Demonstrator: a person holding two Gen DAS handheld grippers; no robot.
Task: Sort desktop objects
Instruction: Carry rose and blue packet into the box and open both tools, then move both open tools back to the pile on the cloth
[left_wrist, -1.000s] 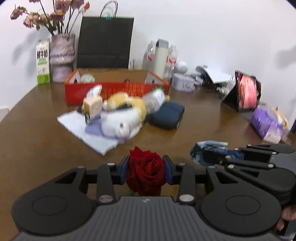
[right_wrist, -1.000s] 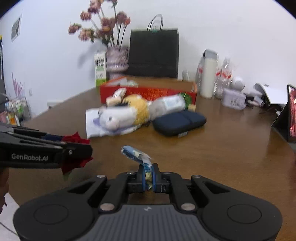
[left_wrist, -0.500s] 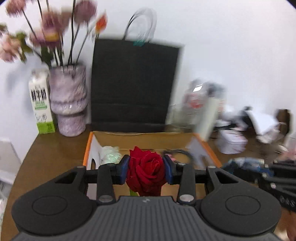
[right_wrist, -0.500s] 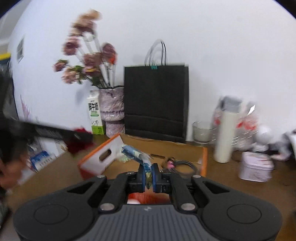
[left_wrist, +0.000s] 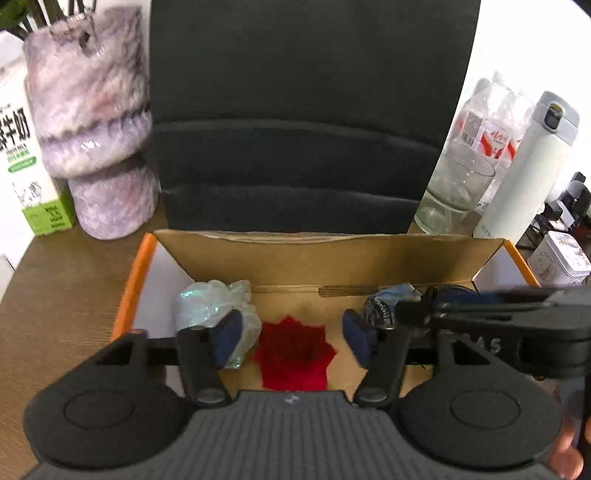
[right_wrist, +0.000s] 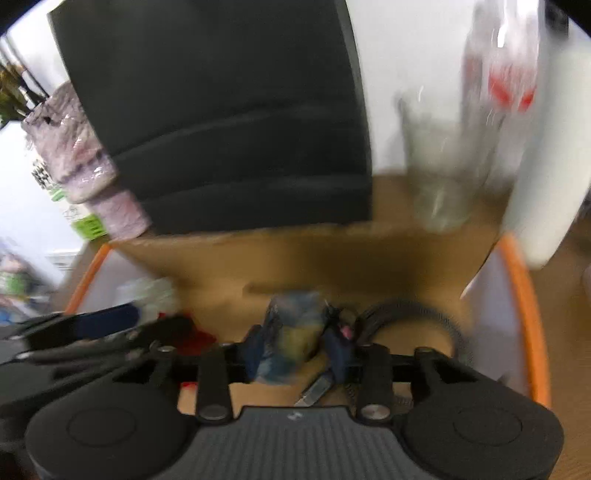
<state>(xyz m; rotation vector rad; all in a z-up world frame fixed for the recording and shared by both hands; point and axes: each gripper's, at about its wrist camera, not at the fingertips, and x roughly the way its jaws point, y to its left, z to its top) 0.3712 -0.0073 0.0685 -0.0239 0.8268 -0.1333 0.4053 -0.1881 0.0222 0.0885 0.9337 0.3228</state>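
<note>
**A:** Left side first. My left tongs (left_wrist: 291, 338) are opening, pads clear of the rose (left_wrist: 293, 356). It sits below the gap, on the floor of the box (left_wrist: 142, 273), between the crumpled plastic bag (left_wrist: 212, 306) on the left and the right tongs (left_wrist: 400, 312) coming in from the right.

**B:** Long axis?

**A:** Can't tell, I see the bloom from above and the stem is hidden. Left hand is plainly nearer the rose. I'd say the next move is just lifting straight out.

**B:** Right side?

**A:** Right tongs (right_wrist: 295, 352) also opening. The blue and yellow packet (right_wrist: 290, 345) is between the pads, inside the box; too blurred to say whether a pad touches it.

**B:** Difference between views?

**A:** Left camera is sharp and shows the rose whole. Right camera only catches a red edge of it, but shows the dark cable (right_wrist: 410, 317) and a small grey object (right_wrist: 314, 391) under the packet.
</note>
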